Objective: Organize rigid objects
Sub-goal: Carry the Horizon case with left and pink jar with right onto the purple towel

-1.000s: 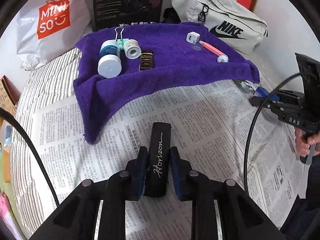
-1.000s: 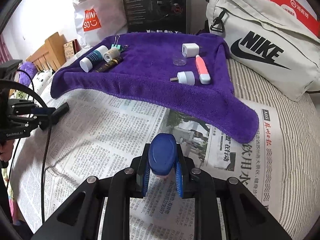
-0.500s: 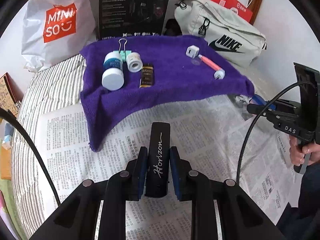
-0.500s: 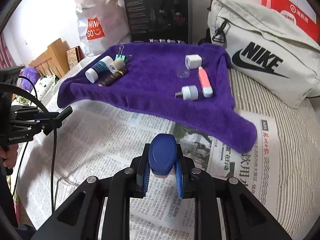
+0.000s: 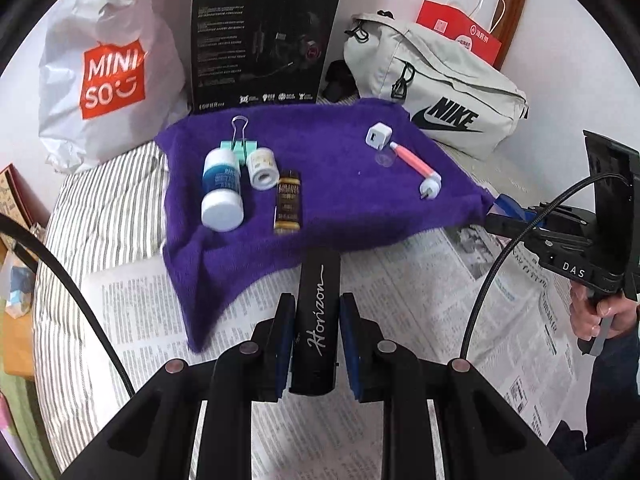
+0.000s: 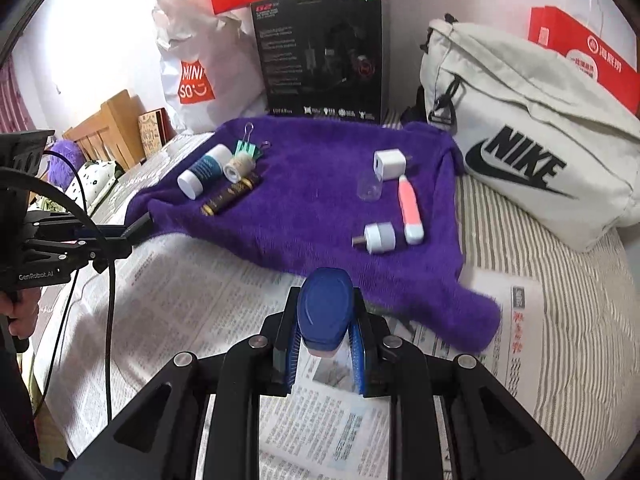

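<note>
My left gripper (image 5: 316,312) is shut on a black bar marked "Horizon" (image 5: 318,308), held above the newspaper just short of the purple towel (image 5: 332,184). My right gripper (image 6: 326,320) is shut on a blue-capped bottle (image 6: 325,310), also above the newspaper near the towel's front edge. On the towel's left lie a white-and-blue bottle (image 5: 222,192), a green binder clip (image 5: 239,142), a small tape roll (image 5: 263,168) and a brown-gold bar (image 5: 288,202). On its right lie a white charger cube (image 6: 389,164), a clear cap (image 6: 370,190), a pink-and-white stick (image 6: 410,208) and a white round plug (image 6: 378,237).
Newspaper (image 5: 400,280) covers a striped bed (image 6: 560,300). Behind the towel stand a white Miniso bag (image 5: 104,76), a black headset box (image 6: 320,52), a grey Nike bag (image 6: 520,164) and red paper bags (image 6: 584,52). A hand (image 5: 600,316) holds the right gripper's handle; cables hang beside both.
Both grippers have risen with their objects still clamped. The towel and its items now sit lower and nearer in both views, and more of the bags and box behind shows.
</note>
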